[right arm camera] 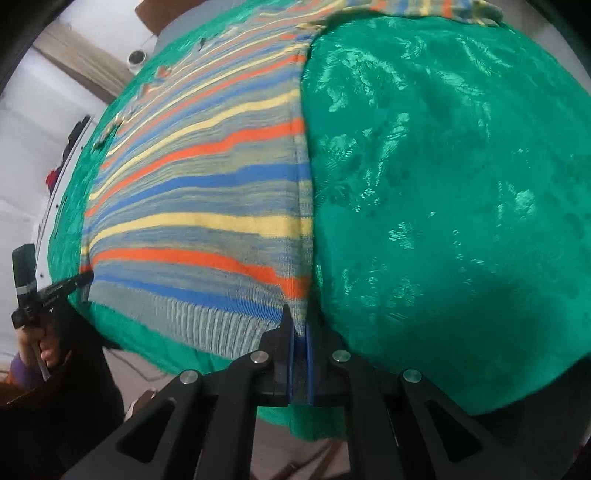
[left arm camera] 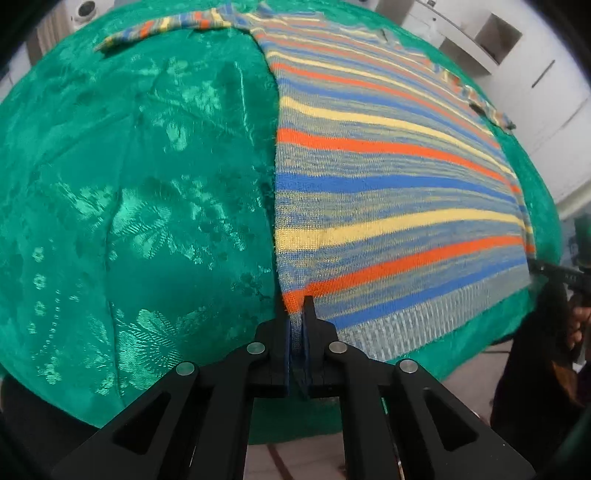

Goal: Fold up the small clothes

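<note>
A striped knit sweater [left arm camera: 388, 192] in orange, yellow, blue and grey lies flat on a green patterned cloth [left arm camera: 140, 206]. My left gripper [left arm camera: 297, 317] is shut on the sweater's near left hem corner. In the right wrist view the sweater [right arm camera: 207, 206] fills the left half, and my right gripper [right arm camera: 299, 328] is shut on its near right hem corner. Each gripper shows small at the other view's edge, the right one [left arm camera: 554, 273] and the left one [right arm camera: 70, 284]. One sleeve [left arm camera: 166, 26] lies stretched out at the far left.
The green cloth [right arm camera: 461, 206] covers the table and hangs over its near edge. White cabinets [left arm camera: 517, 55] stand beyond the far side. A person's hand [right arm camera: 44, 343] holds the left gripper's handle. The floor shows below the table edge.
</note>
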### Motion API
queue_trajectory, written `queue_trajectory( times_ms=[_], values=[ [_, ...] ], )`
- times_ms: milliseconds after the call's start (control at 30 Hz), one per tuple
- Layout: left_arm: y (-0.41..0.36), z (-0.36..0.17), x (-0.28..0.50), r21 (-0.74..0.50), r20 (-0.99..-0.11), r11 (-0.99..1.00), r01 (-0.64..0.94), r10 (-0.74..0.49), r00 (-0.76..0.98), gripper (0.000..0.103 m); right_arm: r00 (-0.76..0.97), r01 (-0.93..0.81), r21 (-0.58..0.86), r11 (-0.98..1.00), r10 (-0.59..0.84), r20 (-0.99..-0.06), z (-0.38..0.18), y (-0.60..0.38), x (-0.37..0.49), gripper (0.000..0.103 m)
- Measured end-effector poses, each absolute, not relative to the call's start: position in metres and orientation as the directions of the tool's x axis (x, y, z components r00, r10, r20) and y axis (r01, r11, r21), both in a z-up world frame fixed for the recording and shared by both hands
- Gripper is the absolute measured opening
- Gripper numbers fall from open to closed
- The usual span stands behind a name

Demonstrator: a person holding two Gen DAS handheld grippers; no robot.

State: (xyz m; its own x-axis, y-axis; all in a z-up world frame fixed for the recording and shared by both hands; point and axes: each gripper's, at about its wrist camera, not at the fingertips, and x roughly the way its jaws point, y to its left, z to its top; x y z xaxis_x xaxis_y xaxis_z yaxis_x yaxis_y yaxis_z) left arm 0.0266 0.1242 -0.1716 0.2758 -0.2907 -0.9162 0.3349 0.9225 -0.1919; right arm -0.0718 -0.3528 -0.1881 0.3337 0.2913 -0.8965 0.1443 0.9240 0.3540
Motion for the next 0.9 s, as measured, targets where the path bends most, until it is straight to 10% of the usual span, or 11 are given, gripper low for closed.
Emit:
queue_trajectory(
  times_ms=[267, 467, 667, 800, 900],
  values=[
    [0.138, -0.108, 0.029, -0.135, -0.861, 0.948, 0.287, -0.256, 0.440, 0.070, 0.468, 0.206, 0.365, 0.908, 0.237, -0.851, -0.122, -0.419, -0.065, 0.060],
    [0.128, -0.054, 0.066, -0.144, -0.745, 0.969, 0.203, -0.241, 0.622, 0.084, 0.685, 0.355, 0.523, 0.775, 0.166, -0.710, -0.091, -0.571, 0.015, 0.065],
    [0.118, -0.069, 0.080, -0.193, -0.759, 0.973, 0.124, -0.228, 0.610, 0.084, 0.726, 0.443, 0.718, 0.538, 0.254, -0.639, -0.173, -0.634, 0.091, 0.044],
    [0.119, -0.093, 0.085, -0.180, -0.808, 0.981, 0.072, -0.189, 0.558, 0.084, 0.823, 0.388, 0.813, 0.435, 0.235, -0.518, -0.191, -0.646, 0.099, 0.004],
    [0.123, -0.096, 0.083, -0.168, -0.818, 0.984, 0.058, -0.172, 0.549, 0.084, 0.799, 0.436, 0.744, 0.506, 0.162, -0.578, -0.174, -0.650, 0.083, 0.003]
  ],
)
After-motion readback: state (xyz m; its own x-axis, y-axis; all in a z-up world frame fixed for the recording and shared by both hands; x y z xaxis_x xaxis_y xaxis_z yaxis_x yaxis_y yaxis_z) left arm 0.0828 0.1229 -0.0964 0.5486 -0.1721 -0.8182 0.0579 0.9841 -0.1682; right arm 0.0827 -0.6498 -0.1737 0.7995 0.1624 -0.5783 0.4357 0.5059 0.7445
